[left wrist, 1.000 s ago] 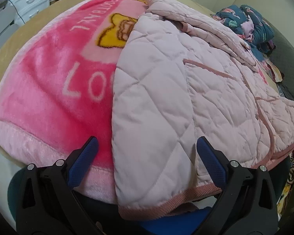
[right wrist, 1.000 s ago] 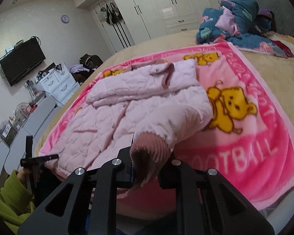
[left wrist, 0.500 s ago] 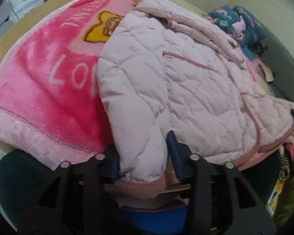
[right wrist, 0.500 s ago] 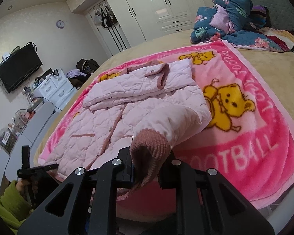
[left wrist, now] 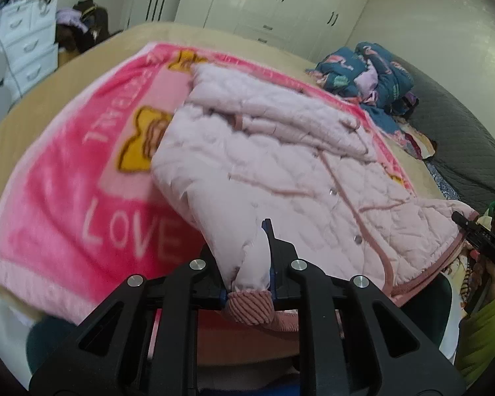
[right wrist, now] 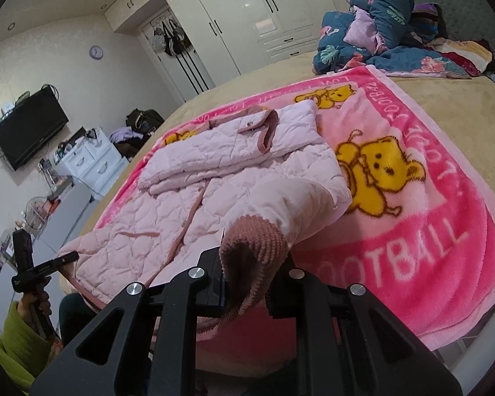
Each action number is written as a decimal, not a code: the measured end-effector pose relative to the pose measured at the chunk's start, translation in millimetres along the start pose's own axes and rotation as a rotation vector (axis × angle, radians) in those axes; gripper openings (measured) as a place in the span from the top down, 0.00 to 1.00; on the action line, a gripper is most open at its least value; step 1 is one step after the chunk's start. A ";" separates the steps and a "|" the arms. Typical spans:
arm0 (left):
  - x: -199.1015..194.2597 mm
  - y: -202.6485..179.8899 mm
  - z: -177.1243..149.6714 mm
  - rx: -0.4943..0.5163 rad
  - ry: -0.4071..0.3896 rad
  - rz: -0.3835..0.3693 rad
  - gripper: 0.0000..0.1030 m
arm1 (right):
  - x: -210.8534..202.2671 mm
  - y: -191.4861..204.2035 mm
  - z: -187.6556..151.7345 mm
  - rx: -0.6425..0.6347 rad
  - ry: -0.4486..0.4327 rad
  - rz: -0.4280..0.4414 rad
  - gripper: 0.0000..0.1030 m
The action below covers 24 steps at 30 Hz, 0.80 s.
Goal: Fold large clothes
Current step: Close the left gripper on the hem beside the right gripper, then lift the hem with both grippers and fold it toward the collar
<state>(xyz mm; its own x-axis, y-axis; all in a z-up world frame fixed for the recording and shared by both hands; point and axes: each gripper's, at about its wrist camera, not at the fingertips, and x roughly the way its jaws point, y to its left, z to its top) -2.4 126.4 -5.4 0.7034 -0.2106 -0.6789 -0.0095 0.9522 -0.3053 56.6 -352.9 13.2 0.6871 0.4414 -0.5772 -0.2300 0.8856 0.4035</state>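
Observation:
A pale pink quilted jacket lies front-up on a pink bear-print blanket on the bed; its hood end is folded over at the far side. My left gripper is shut on the jacket's hem corner with ribbed trim, lifted off the blanket. My right gripper is shut on the ribbed cuff of a sleeve, lifted over the jacket lying on the blanket. The right gripper also shows in the left wrist view, the left one in the right wrist view.
A heap of dark blue bedding and clothes lies at the bed's far corner. White wardrobes line the back wall. White drawers and a wall TV stand to the left of the bed.
My left gripper has shut on the hem corner and lifted it, tilting upward. My right gripper keeps the cuff and has risen a little.

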 end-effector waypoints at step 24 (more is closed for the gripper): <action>2.5 -13.0 69.3 0.027 -0.138 -0.014 0.91 | 7.4 1.7 57.8 0.034 -0.129 0.014 0.85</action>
<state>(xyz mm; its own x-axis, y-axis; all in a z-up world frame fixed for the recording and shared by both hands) 48.8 128.9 43.2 0.7942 -0.1937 -0.5759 0.0190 0.9553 -0.2950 101.1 -356.5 50.6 0.7674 0.4293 -0.4763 -0.2182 0.8733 0.4356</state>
